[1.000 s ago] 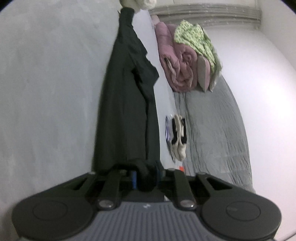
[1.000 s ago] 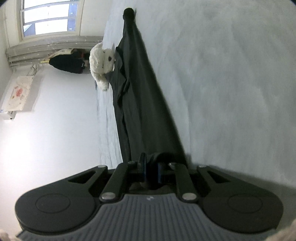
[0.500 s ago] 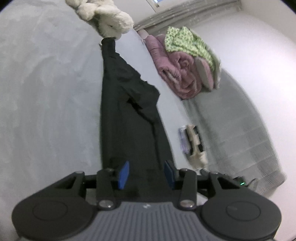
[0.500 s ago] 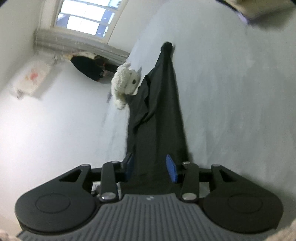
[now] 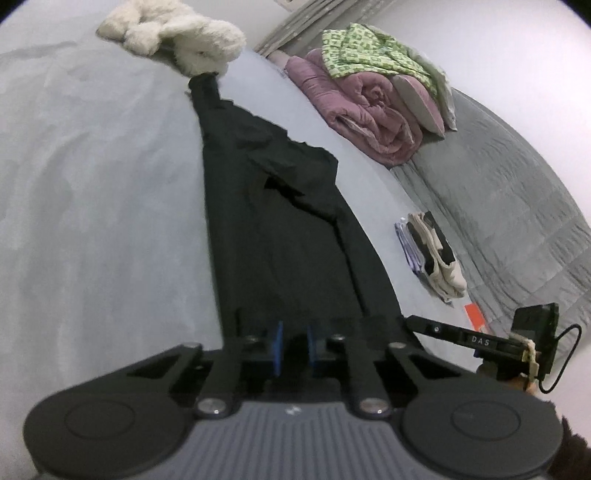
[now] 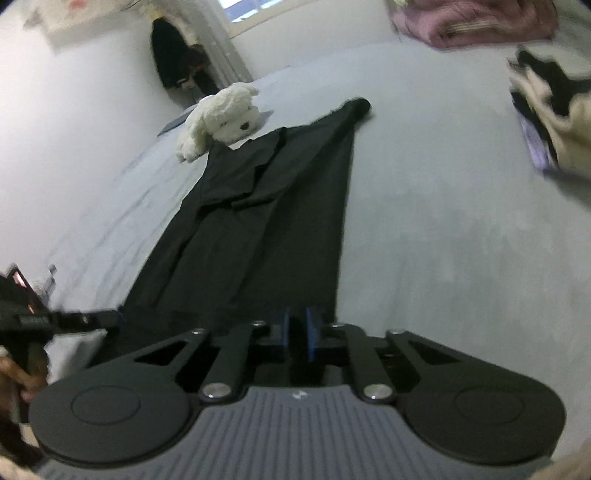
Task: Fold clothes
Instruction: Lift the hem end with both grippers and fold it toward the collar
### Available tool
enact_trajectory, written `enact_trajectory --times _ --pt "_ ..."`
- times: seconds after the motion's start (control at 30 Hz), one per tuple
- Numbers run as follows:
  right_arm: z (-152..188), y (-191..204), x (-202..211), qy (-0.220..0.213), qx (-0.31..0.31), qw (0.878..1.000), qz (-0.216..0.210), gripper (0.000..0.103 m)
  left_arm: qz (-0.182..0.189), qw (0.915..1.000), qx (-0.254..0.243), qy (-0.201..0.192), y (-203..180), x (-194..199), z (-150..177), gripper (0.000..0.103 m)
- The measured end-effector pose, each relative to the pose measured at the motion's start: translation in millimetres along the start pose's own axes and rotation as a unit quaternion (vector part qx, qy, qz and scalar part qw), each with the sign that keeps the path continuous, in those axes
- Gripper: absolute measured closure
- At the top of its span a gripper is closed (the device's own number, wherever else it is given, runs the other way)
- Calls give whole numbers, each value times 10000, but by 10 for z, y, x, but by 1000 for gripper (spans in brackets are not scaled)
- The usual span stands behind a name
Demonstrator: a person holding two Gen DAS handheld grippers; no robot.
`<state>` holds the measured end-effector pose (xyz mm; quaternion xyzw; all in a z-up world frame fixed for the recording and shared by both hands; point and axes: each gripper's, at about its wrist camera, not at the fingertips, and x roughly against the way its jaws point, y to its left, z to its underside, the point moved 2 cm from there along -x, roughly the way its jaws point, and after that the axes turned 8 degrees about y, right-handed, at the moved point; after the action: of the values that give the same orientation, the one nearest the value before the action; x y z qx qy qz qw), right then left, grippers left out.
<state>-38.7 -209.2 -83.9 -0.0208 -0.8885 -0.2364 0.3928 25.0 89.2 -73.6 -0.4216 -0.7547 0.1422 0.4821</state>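
Black clothes (image 5: 280,229) lie long on the grey bed (image 5: 92,221) (lots of bare room alongside). Left tool (image 5: 294,345) and right tool (image 6: 296,332) each pinch the near edge, squeezed tight.

Grey bed (image 5: 92,206) bears black garment (image 5: 280,229), plush toy (image 5: 192,33).

Near hem of the black garment (image 5: 280,229) disappears behind the left gripper (image 5: 293,345), so the pinched bit isn't visible. Same deal at the right gripper (image 6: 297,334). Folded clothes (image 6: 546,110) at far right are motion-smeared and cut by the edge. Pink quilt (image 6: 476,18) is cropped at the top.
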Motion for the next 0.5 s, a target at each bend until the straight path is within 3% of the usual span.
enact_trajectory --times 0.17,0.23,0.3,0.33,0.37,0.5 --pt "-7 68 44 -180 172 9996 158 97 -183 9996 -97 -182 -13 114 -50 95" --pt "-22 98 66 -213 173 9994 201 89 -316 9991 -147 -231 -31 174 -68 92" --pt "-8 120 108 -230 237 9991 280 80 -473 9982 -257 -275 -51 230 -73 69" --pt "-6 128 108 -213 271 9988 335 74 -543 9976 -311 -285 -63 240 -72 65" --pt "-8 137 95 -217 303 9985 403 61 -608 9971 -366 -287 -74 247 -69 62" --pt "-9 188 43 -218 541 9968 543 60 -765 9951 -624 -87 -131 162 -43 63"
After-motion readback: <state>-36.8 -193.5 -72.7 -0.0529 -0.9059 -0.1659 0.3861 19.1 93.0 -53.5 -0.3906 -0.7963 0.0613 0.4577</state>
